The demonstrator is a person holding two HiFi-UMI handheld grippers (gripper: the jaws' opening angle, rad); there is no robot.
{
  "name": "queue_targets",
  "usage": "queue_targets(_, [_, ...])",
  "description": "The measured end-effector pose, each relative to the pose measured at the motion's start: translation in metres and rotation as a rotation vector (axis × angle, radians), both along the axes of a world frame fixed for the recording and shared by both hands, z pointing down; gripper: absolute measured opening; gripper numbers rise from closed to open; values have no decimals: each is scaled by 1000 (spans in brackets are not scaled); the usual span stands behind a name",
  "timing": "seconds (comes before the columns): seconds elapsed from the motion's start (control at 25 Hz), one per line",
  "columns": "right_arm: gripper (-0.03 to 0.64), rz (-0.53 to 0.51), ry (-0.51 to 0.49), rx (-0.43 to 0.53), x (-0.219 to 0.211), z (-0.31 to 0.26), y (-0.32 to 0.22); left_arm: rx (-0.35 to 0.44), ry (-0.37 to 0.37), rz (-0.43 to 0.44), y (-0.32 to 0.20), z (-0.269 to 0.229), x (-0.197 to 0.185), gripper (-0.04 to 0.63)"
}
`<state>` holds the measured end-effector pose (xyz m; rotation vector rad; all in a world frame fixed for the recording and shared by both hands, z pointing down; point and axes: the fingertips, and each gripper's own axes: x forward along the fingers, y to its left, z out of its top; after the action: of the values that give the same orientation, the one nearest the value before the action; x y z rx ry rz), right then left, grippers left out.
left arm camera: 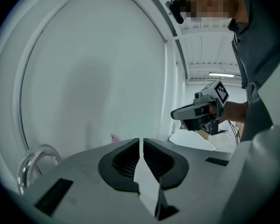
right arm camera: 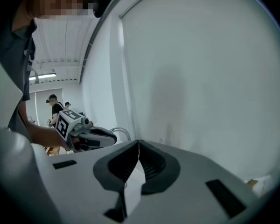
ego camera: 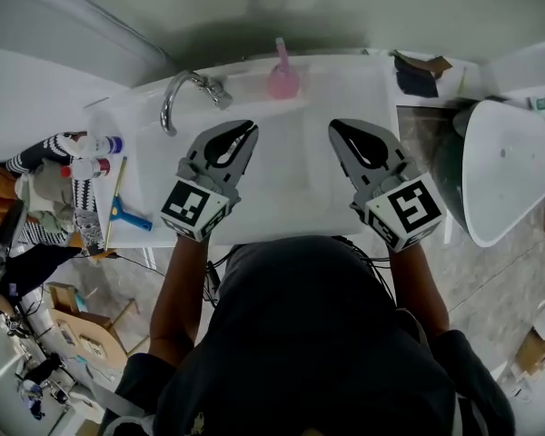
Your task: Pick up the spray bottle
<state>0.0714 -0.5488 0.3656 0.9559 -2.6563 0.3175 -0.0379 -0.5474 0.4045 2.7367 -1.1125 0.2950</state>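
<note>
a white washbasin (ego camera: 291, 175) fills the middle of the head view, set against a pale wall, with the person's dark-clothed body just below it. to its right stands a big white oval bowl (ego camera: 509, 166). over the basin hover the two claws, side by side and apart. the left gripper (ego camera: 247, 127) has its jaws pressed together with nothing between them, and its own view shows the two dark pads meeting along a thin line. the right gripper (ego camera: 336, 125) is closed the same way and is also empty. a curved chrome faucet (ego camera: 175, 98) rises at the basin's back left corner. the spray bottle (ego camera: 282, 78), pink, stands on the back ledge of the basin near the wall, right of the faucet and ahead of the gap between the two claws, touched by neither. it is upright, long axis vertical, with the slim neck and head on top; which way the nozzle faces cannot be made out. left of the basin lie a blue-headed squeegee (ego camera: 125, 209) and small bottles (ego camera: 95, 154).
</note>
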Motion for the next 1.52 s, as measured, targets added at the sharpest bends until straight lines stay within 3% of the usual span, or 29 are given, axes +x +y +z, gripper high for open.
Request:
queue_targets(0.28, [9,55,41,-52,11,18,-6,-26,23,9,-48,29,7,17])
queue_targets(0.76, [9,111,86,-121,31,47,-16,-92,32,-28,-104,86,30,247])
queue_targets(1.12, [9,148,109,-179,51,68,-19,-89,-75,-8,-132,128,54,342])
queue_targets(1.32, [9,165,114,-203,57,77,-20,-13,-182,-18,-148,139,61,342])
queue_targets(1.52, [9,169,114,-207,56,80,-23,21,-225,-10,-160,148,69,342])
